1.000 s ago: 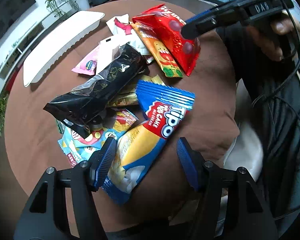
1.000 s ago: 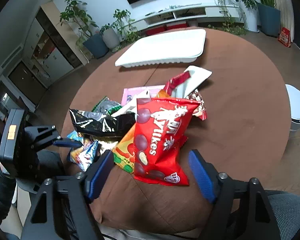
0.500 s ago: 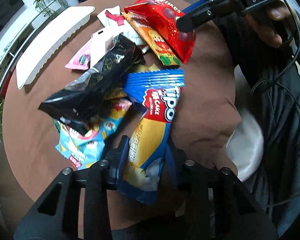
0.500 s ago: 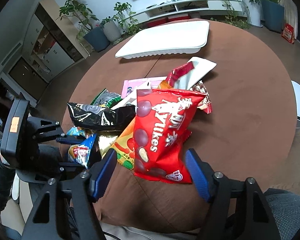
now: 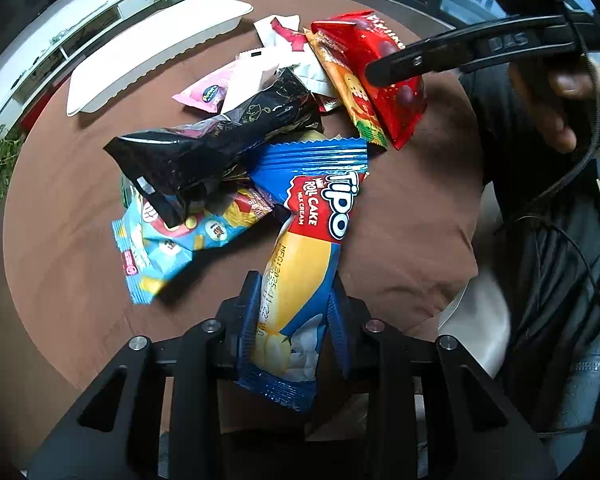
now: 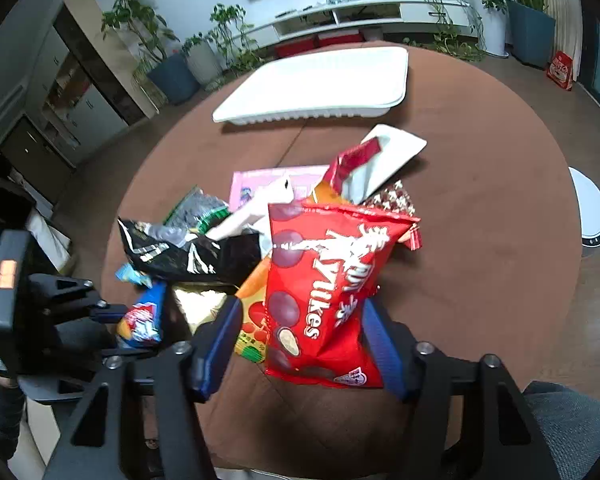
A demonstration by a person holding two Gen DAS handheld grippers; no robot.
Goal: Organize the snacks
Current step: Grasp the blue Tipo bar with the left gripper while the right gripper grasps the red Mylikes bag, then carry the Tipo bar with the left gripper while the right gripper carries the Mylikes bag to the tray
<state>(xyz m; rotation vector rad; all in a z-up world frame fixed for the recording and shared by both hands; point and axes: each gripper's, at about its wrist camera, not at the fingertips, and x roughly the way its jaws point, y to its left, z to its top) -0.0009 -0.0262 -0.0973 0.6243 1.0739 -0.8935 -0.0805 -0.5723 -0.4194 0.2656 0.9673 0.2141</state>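
Left tongs (image 5: 294, 312) closing on Tipo roll-cake pack (image 5: 312, 240)

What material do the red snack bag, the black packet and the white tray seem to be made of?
Red snack bag: glossy plastic film, judging by its crinkles and bright glare.
Black packet: shiny film, perhaps foil-lined; it shows sharp creases and mirror-like highlights.
White tray: matte moulded plastic or foam, with a ribbed rim and no glare; which one is unclear.

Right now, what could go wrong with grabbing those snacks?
1. The left tool pinches the Tipo cake, whose far end lies under the black bag; lifting could drag that bag along.
2. The right tool is closing around the red bag, which leans on the orange packet; that may shift too.
3. Squeezing might crush the cake.
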